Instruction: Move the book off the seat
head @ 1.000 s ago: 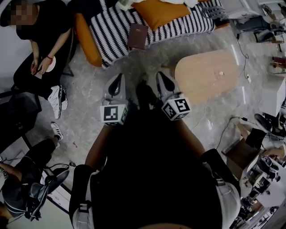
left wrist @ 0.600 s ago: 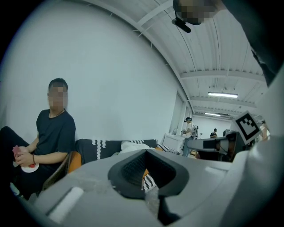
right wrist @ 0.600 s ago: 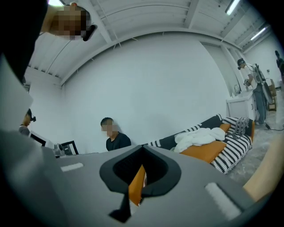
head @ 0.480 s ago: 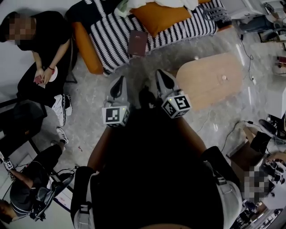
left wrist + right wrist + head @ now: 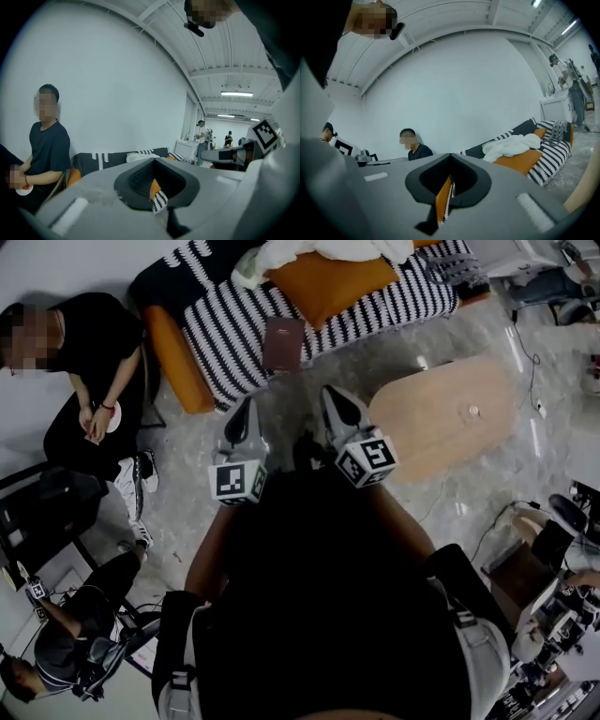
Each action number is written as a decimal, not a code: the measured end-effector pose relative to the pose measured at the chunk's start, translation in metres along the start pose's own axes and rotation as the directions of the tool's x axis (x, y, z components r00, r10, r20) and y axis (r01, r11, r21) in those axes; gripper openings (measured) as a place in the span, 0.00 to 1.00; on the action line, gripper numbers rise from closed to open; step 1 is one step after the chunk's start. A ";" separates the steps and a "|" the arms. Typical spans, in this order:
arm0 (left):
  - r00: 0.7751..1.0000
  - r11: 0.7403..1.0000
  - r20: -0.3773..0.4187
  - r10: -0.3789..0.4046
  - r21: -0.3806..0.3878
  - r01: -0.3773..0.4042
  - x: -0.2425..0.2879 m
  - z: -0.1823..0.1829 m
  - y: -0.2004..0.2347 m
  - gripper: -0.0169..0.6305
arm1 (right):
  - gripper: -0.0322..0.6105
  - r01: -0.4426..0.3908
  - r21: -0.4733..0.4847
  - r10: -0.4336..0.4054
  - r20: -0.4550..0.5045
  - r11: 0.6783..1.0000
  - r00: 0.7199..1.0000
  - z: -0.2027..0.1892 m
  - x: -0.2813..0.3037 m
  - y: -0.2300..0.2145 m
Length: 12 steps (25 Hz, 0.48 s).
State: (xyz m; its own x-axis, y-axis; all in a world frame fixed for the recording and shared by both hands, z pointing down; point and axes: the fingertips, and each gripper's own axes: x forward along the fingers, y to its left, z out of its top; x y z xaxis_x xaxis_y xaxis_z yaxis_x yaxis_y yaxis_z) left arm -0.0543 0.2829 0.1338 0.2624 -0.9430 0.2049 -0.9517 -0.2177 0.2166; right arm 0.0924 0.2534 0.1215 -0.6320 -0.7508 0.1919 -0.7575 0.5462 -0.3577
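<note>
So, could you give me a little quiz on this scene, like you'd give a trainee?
1. True or false: the book is already off the sofa.
2. The left gripper and right gripper are: A gripping the book; B touching it; C shut, empty, short of it?
3. Fill in: the plain cushion near the book is ___.
Key: 1 false, it lies on the sofa; 2 C; 3 orange.

Sofa [image 5: 234, 324] & white cloth [image 5: 328, 251] cut off by top edge, head view; book [image 5: 282, 343] cover print too small to read.
</note>
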 end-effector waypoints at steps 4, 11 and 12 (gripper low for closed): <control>1.000 1.000 -0.002 0.025 -0.007 -0.025 0.021 0.006 -0.013 0.03 | 0.06 -0.019 0.018 0.019 -0.017 1.000 1.000 0.005 0.005 -0.020; 0.997 0.997 -0.016 0.078 0.005 -0.078 0.056 0.007 -0.032 0.03 | 0.06 -0.067 0.036 0.069 -0.058 0.997 0.996 0.007 0.021 -0.061; 0.996 0.996 -0.018 0.091 0.002 -0.091 0.060 0.006 -0.033 0.03 | 0.06 -0.074 0.039 0.076 -0.065 0.997 0.995 0.005 0.023 -0.067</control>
State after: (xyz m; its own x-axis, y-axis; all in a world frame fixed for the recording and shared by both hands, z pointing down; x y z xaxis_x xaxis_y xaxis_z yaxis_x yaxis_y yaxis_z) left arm -0.0079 0.2322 0.1329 0.1775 -0.9542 0.2410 -0.9719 -0.1315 0.1951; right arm 0.1297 0.1974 0.1455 -0.6971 -0.6815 0.2228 -0.7019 0.5850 -0.4063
